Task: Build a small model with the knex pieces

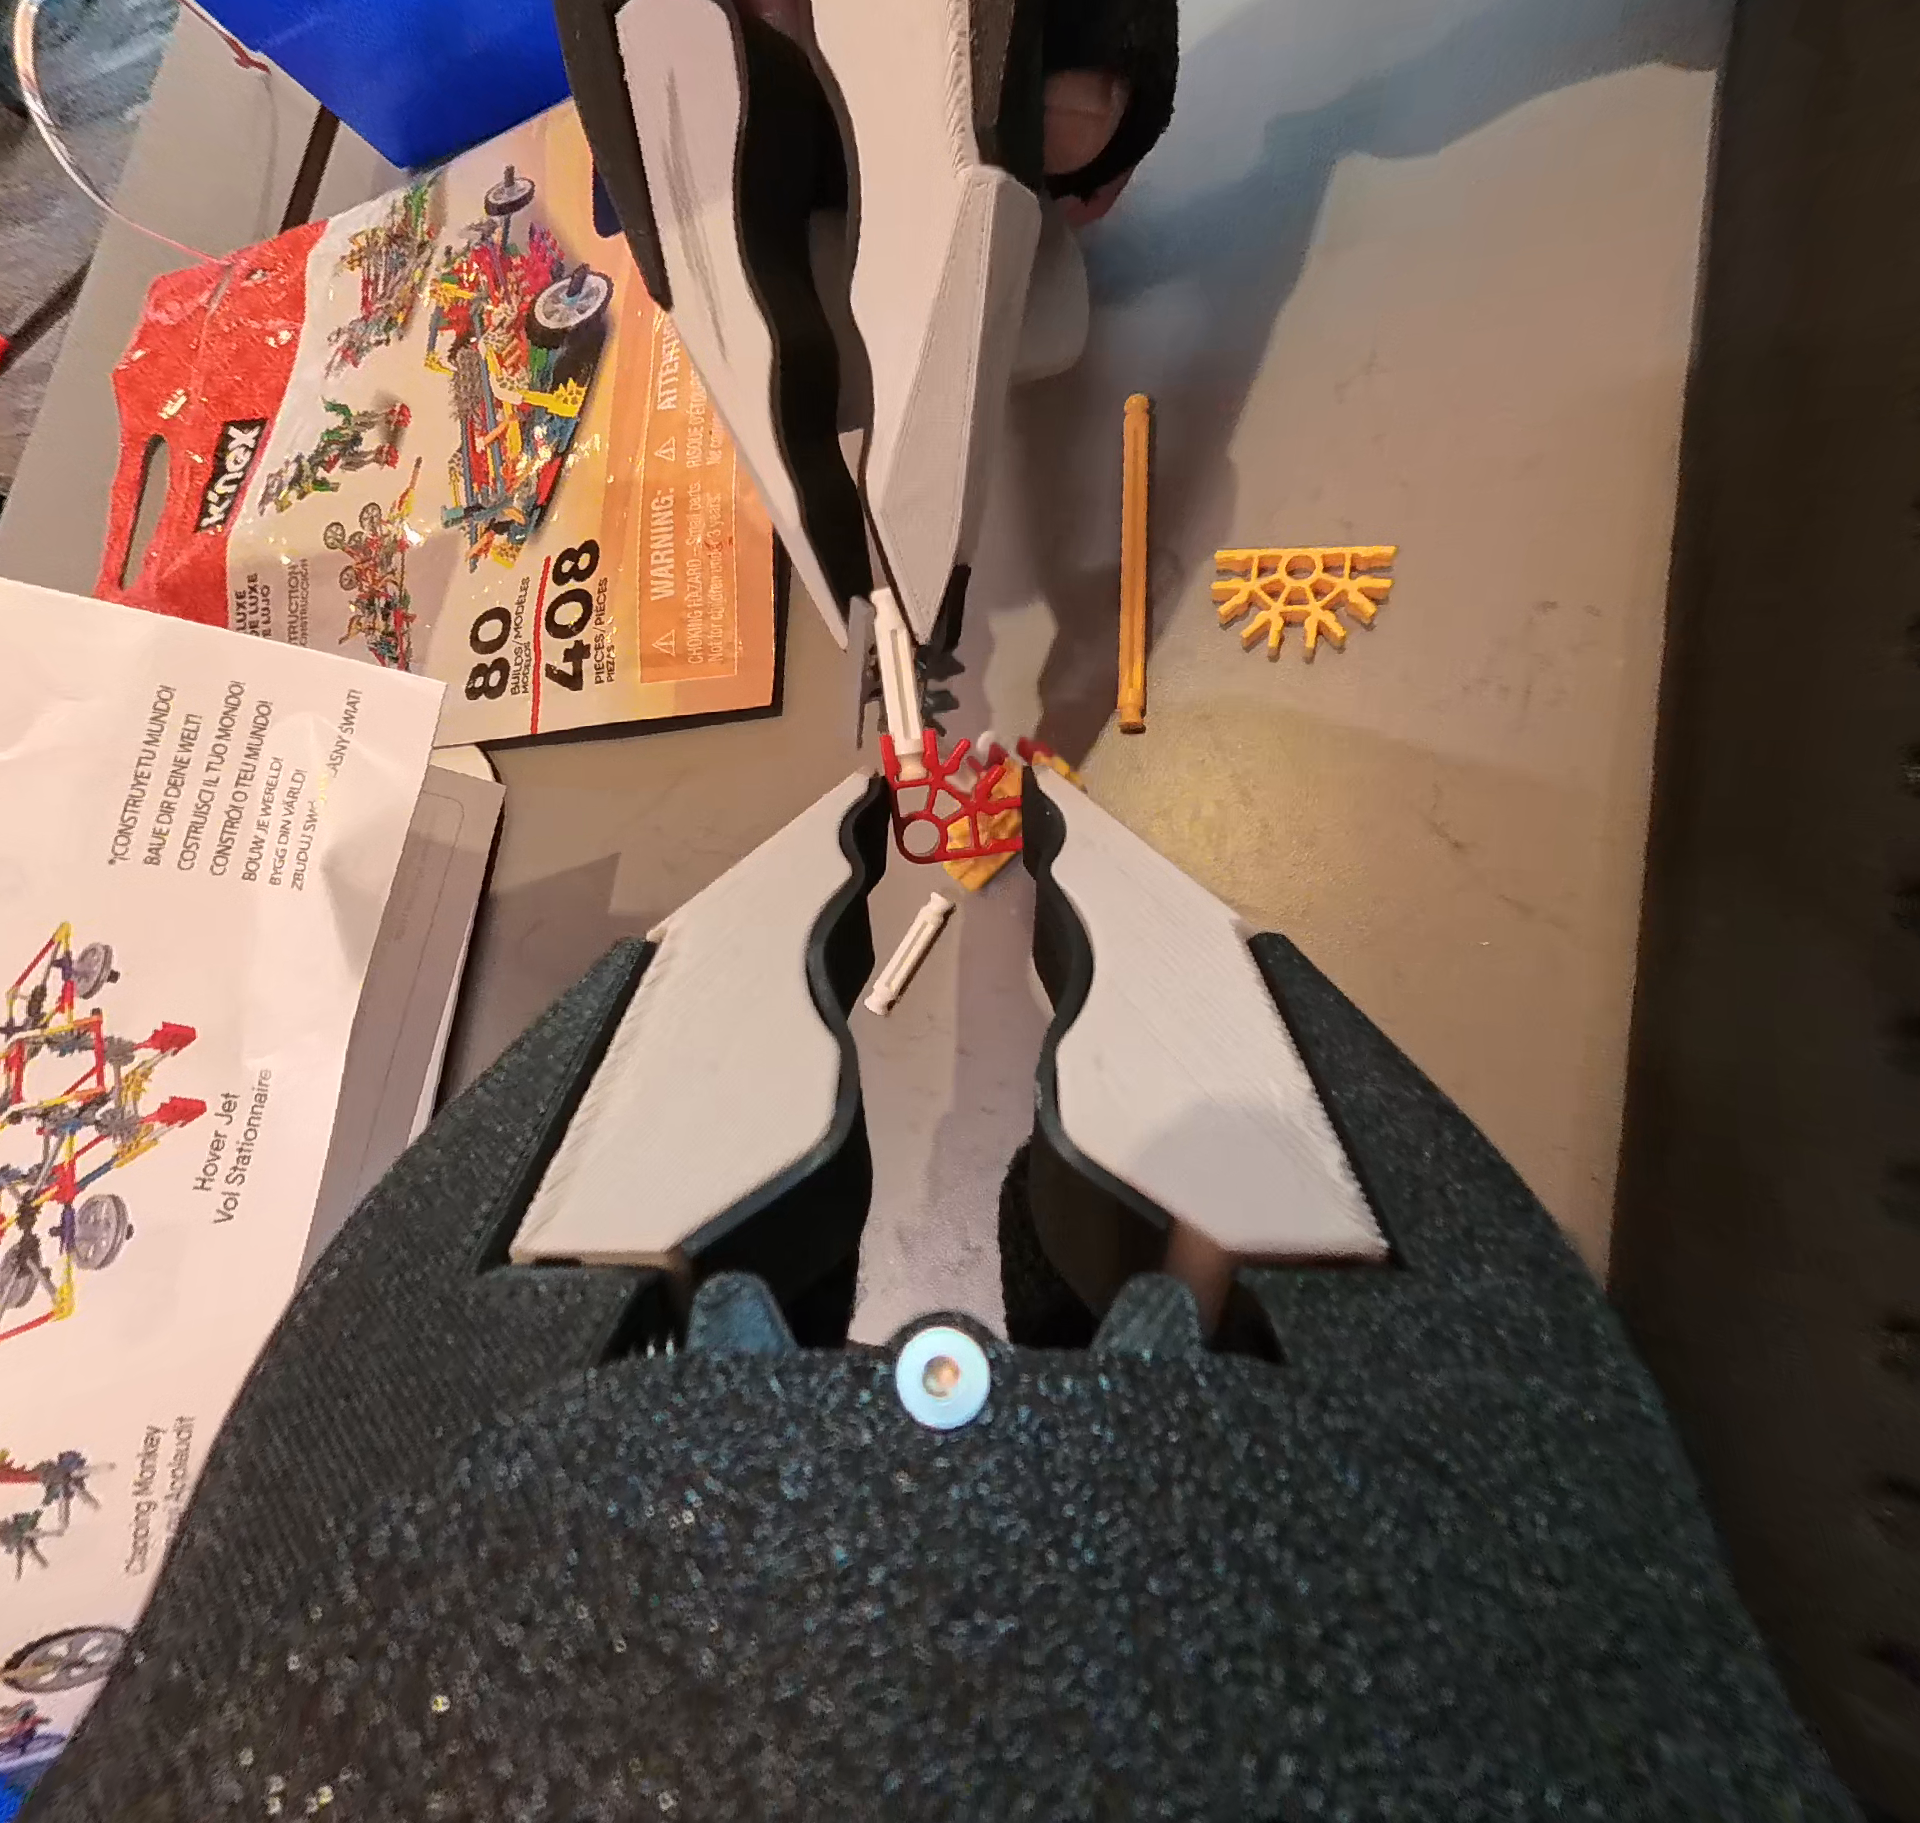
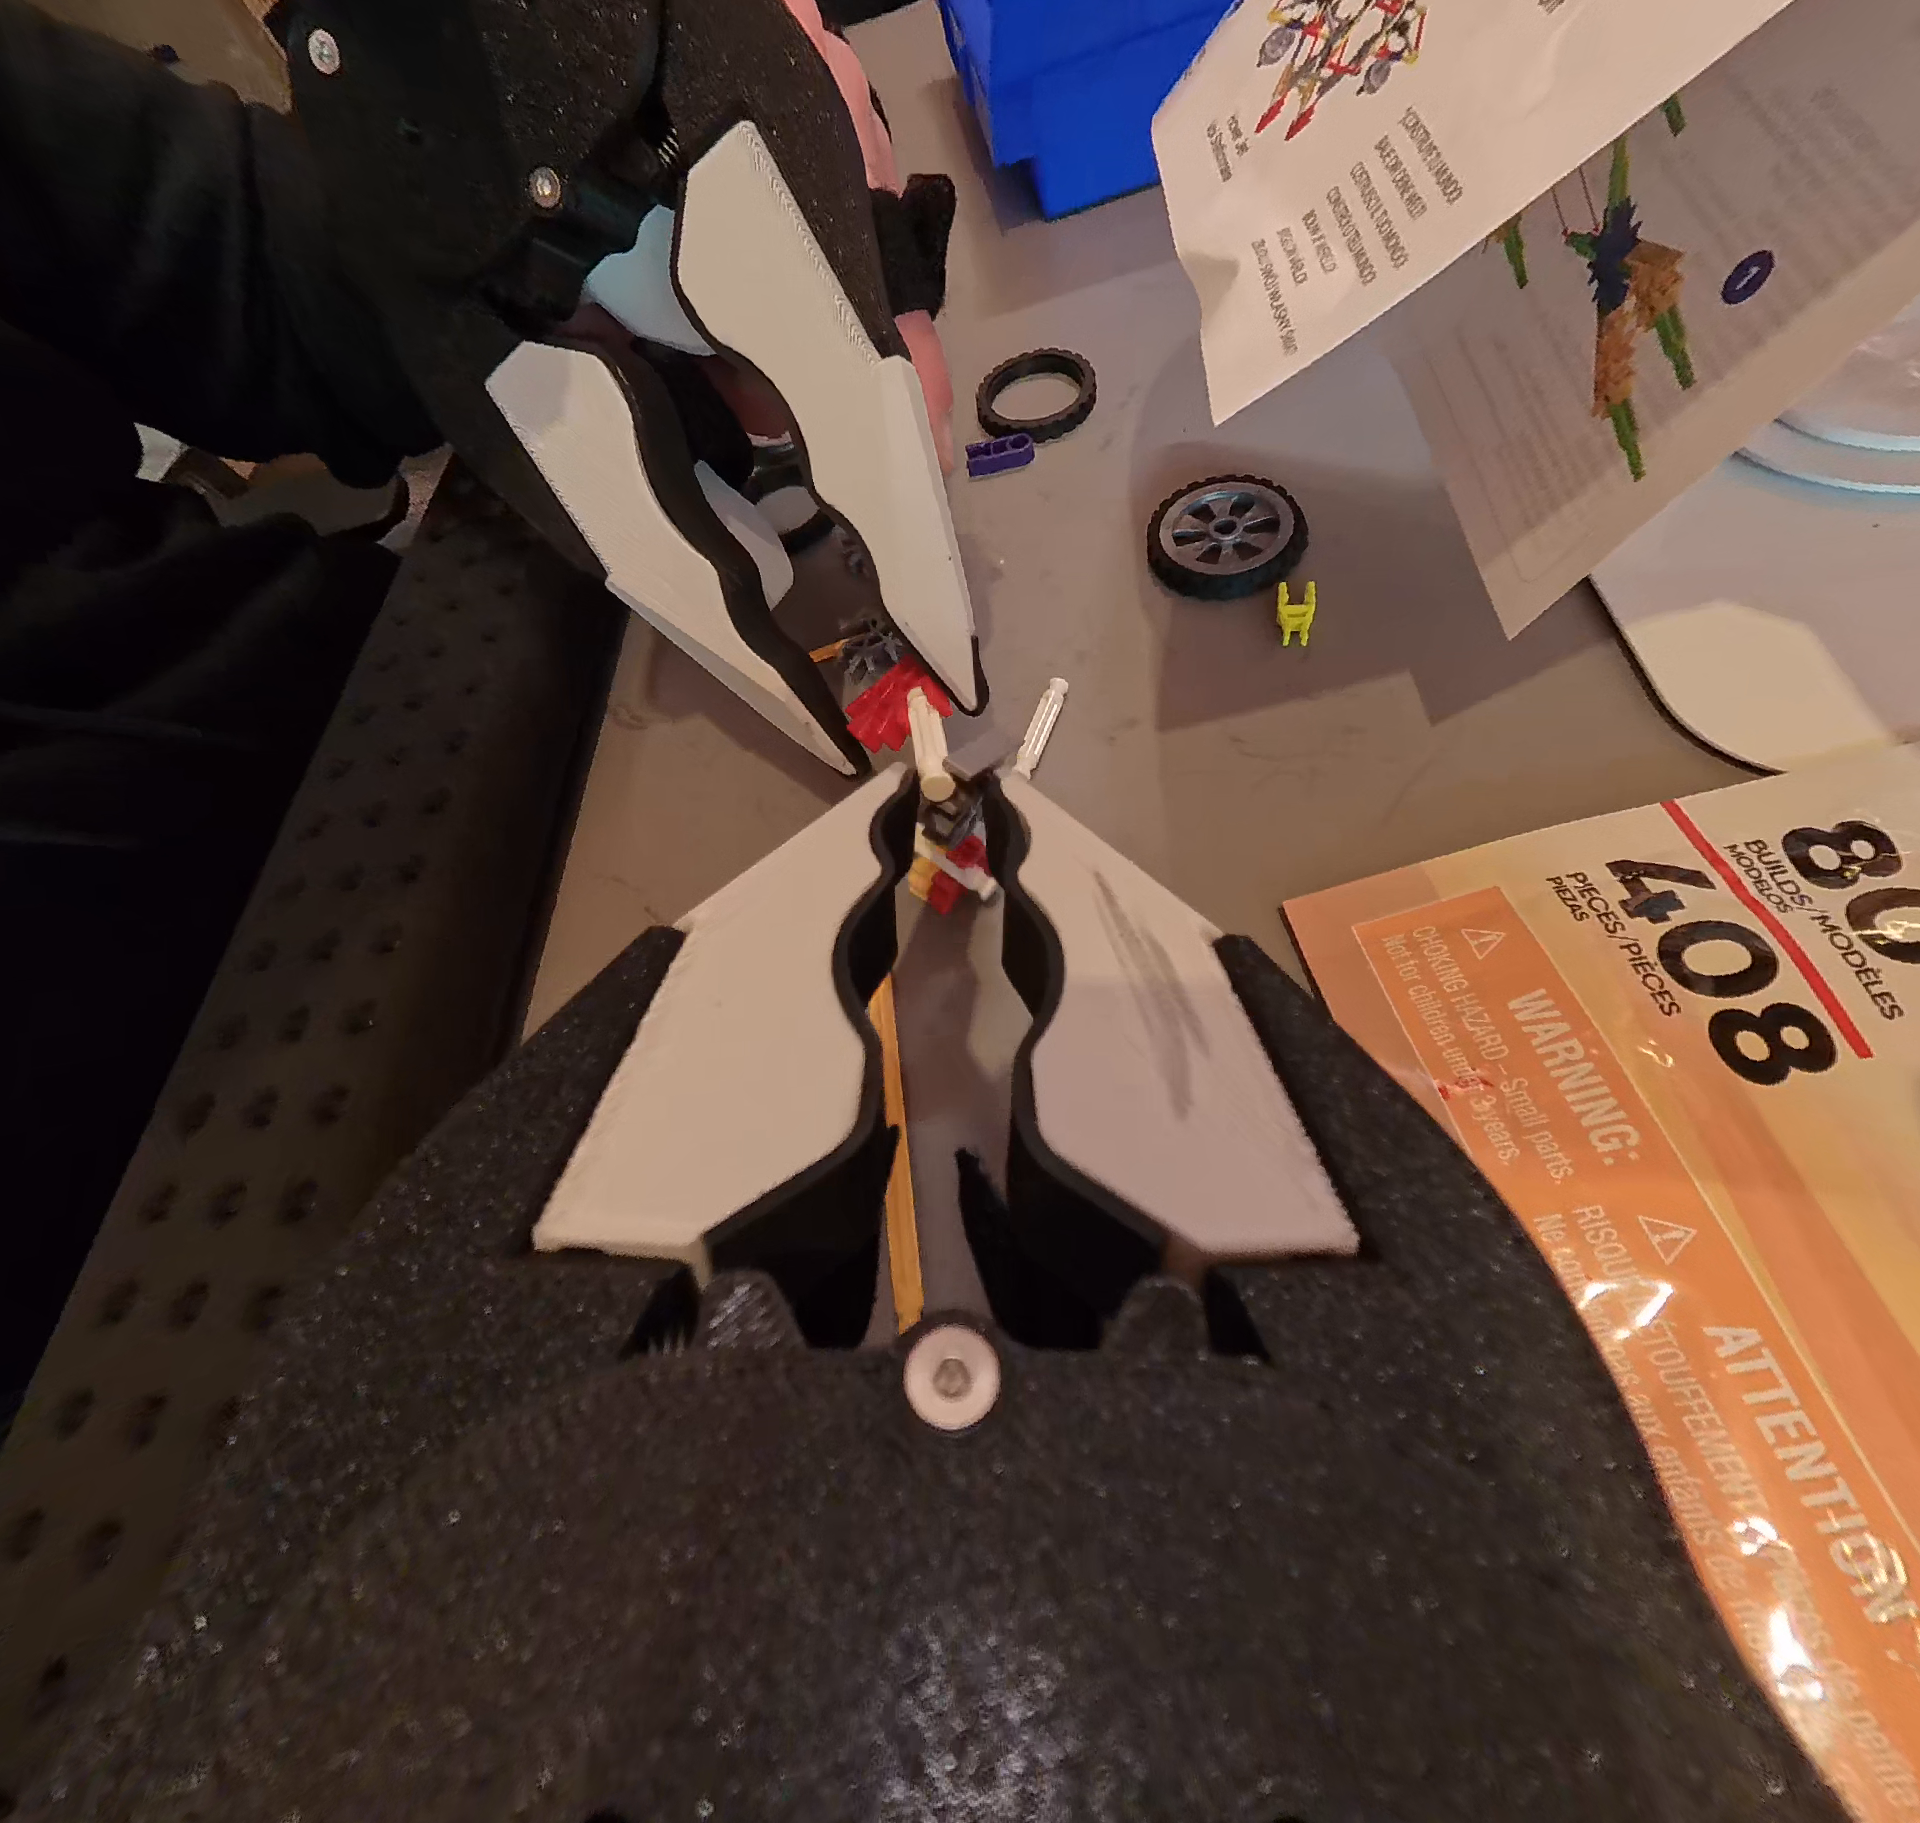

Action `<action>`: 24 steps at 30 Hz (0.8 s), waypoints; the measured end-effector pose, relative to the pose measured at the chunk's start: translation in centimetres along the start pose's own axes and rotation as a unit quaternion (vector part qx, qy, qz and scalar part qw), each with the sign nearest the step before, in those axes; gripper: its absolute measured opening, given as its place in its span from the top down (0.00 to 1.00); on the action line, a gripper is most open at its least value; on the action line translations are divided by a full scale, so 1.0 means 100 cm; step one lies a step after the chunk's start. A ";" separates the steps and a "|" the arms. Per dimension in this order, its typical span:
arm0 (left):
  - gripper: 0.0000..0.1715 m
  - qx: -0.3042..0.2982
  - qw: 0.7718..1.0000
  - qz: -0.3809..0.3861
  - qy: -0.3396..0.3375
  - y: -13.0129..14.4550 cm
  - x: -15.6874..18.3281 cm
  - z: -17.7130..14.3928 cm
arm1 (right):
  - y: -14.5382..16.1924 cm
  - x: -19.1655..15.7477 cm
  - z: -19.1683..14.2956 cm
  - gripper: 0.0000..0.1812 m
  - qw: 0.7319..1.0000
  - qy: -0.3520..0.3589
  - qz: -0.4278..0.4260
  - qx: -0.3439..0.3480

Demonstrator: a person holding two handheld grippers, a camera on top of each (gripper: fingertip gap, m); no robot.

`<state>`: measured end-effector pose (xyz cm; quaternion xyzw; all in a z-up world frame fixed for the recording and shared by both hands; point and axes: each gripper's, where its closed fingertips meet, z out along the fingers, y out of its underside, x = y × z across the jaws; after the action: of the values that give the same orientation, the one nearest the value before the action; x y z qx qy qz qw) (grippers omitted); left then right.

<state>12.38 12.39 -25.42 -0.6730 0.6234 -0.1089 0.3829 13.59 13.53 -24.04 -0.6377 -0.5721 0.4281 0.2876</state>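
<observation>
both grippers meet: left gripper [image 1: 951,786] pinches red connector [image 1: 951,802], right gripper [image 1: 883,620] white rod [image 1: 899,672]

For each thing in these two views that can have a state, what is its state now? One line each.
left gripper: shut on the red connector.
red connector: held off the table, a white rod plugged into it.
right gripper: shut on that white rod.
spare white rod: lying loose on the table.
yellow rod: lying flat, untouched.
yellow connector: lying flat, apart.
wheel: lying on its side.
tyre: lying flat, without hub.
</observation>
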 end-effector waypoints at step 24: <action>0.86 0.019 0.999 -0.038 0.025 0.002 -0.005 -0.004 | -0.003 0.003 0.001 0.95 0.996 0.054 -0.061 -0.026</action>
<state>11.86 12.71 -25.12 -0.6859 0.6045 -0.1520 0.3757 13.34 13.87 -23.88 -0.6310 -0.6046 0.3595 0.3271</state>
